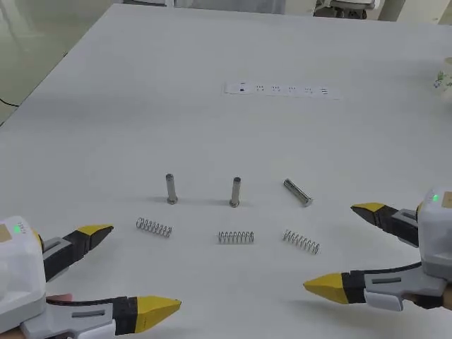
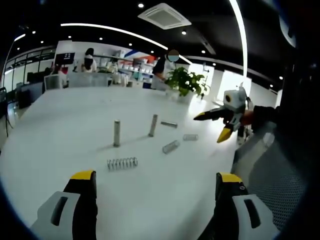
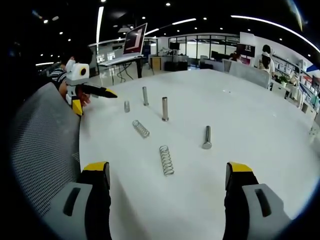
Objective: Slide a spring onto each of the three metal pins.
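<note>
Left gripper [image 1: 143,266], right gripper [image 1: 330,246] released; head view: socket strip [image 1: 281,90] beyond 3 pins [image 1: 235,192].

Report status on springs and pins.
Left gripper open, right gripper open, both empty. Two pins upright, third pin lying flat. Three springs loose on table, none on a pin. Nothing between grippers and springs.

I count 3 pins: left pin [image 1: 170,189], middle pin [image 1: 235,192], right pin [image 1: 297,191]. 3 springs: left spring [image 1: 154,227], middle spring [image 1: 236,237], right spring [image 1: 301,241]. 2 grippers: left gripper [image 1: 141,267], right gripper [image 1: 332,246]. 1 power strip [image 1: 281,90].
</note>
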